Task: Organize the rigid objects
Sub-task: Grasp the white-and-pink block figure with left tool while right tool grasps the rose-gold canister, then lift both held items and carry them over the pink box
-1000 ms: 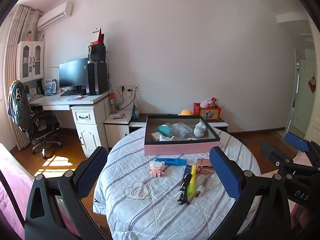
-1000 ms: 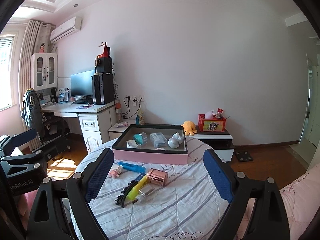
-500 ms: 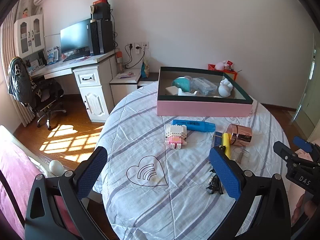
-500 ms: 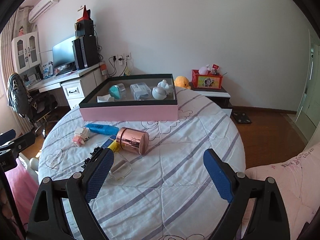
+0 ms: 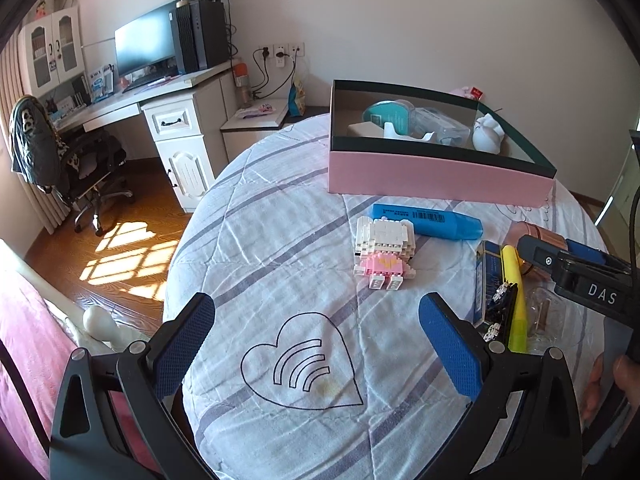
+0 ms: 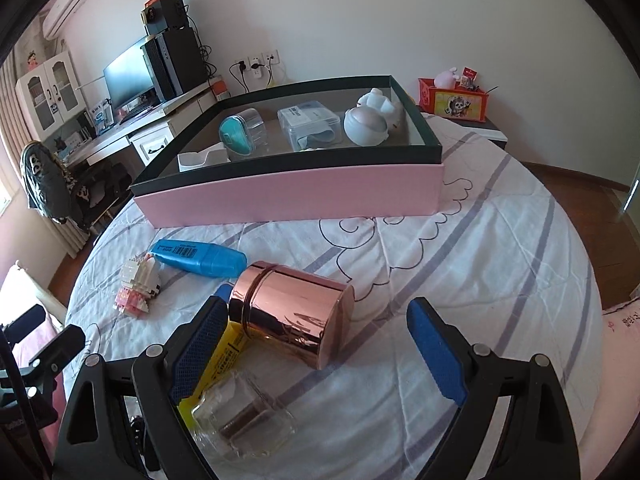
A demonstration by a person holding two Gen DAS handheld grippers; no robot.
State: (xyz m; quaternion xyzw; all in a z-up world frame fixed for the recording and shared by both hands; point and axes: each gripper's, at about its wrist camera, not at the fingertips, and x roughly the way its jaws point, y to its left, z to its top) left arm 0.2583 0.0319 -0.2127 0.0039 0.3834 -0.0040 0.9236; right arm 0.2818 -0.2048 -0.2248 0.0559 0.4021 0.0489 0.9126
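Both grippers, the left gripper point(image 5: 316, 342) and the right gripper point(image 6: 312, 344), are dipping closer over the striped counter point(image 5: 280, 240) than a second ago, jaws released and empty. The pink box point(image 6: 296, 196) is sitting at the counter's far edge, a desk point(image 5: 132, 100) standing beyond.

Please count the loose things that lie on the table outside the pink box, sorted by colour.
Blue: 2, the blue highlighter and a flat blue case
Yellow: 1, the yellow highlighter
Rose gold: 1, the metal tin
White and pink: 1, the brick figure
Clear: 1, the glass bottle
Black: 1, the hair clip
Total: 7
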